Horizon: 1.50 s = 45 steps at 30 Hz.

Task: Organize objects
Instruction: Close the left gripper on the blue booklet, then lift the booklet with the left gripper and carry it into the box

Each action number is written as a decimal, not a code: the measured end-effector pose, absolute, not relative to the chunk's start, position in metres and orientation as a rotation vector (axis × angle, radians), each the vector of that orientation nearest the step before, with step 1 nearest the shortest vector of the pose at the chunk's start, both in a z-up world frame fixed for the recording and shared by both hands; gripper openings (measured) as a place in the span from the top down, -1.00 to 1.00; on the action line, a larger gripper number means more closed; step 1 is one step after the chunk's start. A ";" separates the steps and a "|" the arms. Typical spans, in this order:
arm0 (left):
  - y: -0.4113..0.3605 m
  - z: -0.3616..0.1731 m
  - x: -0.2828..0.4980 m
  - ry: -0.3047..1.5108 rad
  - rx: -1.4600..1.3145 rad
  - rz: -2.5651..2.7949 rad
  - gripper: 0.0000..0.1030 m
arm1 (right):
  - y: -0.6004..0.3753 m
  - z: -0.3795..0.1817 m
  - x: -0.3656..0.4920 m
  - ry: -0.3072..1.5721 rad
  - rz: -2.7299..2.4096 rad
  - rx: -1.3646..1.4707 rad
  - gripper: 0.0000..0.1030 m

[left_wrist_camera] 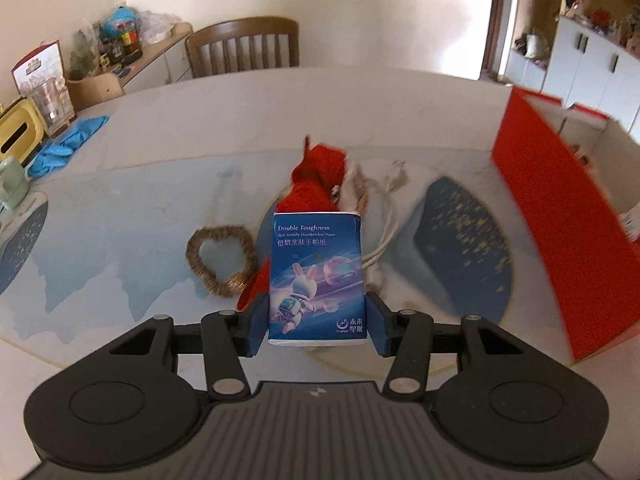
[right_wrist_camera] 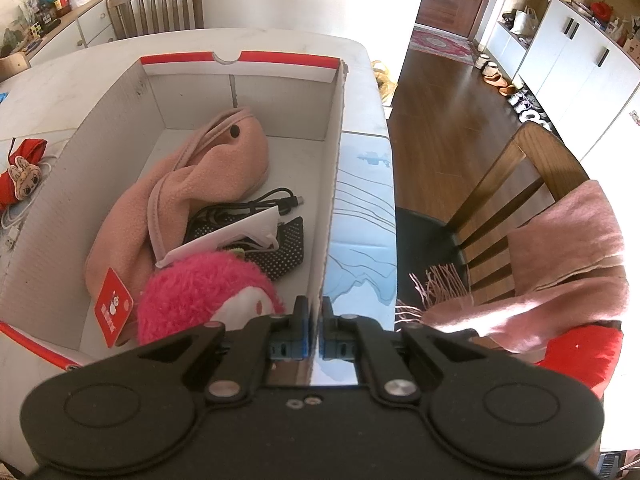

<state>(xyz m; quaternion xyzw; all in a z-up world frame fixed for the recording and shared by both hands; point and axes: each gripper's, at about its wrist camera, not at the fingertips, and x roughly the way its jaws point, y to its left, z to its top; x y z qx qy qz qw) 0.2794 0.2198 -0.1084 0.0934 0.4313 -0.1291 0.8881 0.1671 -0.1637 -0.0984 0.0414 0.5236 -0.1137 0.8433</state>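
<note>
My left gripper (left_wrist_camera: 318, 320) is shut on a blue pocket tissue pack (left_wrist_camera: 316, 276), with a pad on each long side, above the table. Behind the pack lie a red knitted item (left_wrist_camera: 320, 172), a woven heart ring (left_wrist_camera: 220, 260) and a white cable (left_wrist_camera: 384, 240). The red cardboard box (left_wrist_camera: 560, 216) stands to the right. My right gripper (right_wrist_camera: 316, 316) is shut on the right wall (right_wrist_camera: 332, 160) of this box near its front corner. Inside lie a pink fleece item (right_wrist_camera: 192, 184), a pink plush toy (right_wrist_camera: 200, 288), a black cable (right_wrist_camera: 256, 204) and a dotted pouch (right_wrist_camera: 284, 252).
Blue gloves (left_wrist_camera: 68, 144), a mint cup (left_wrist_camera: 12, 184) and a yellow tissue holder (left_wrist_camera: 16, 132) sit at the table's far left. A wooden chair (left_wrist_camera: 244, 48) stands behind the table. Another chair (right_wrist_camera: 520, 184), draped with a pink scarf (right_wrist_camera: 560, 264), stands to the right of the table edge.
</note>
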 end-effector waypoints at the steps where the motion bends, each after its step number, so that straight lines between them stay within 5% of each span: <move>1: 0.217 -0.103 0.278 0.890 0.191 -0.280 0.04 | -0.164 -0.098 0.167 1.106 -0.240 0.088 0.93; 27: 0.063 -0.036 0.273 0.727 0.293 -0.742 0.04 | -0.167 -0.099 0.167 1.102 -0.214 0.092 0.93; 45: -0.055 -0.070 0.276 0.743 0.504 -0.955 0.04 | -0.169 -0.099 0.166 1.098 -0.201 0.100 0.92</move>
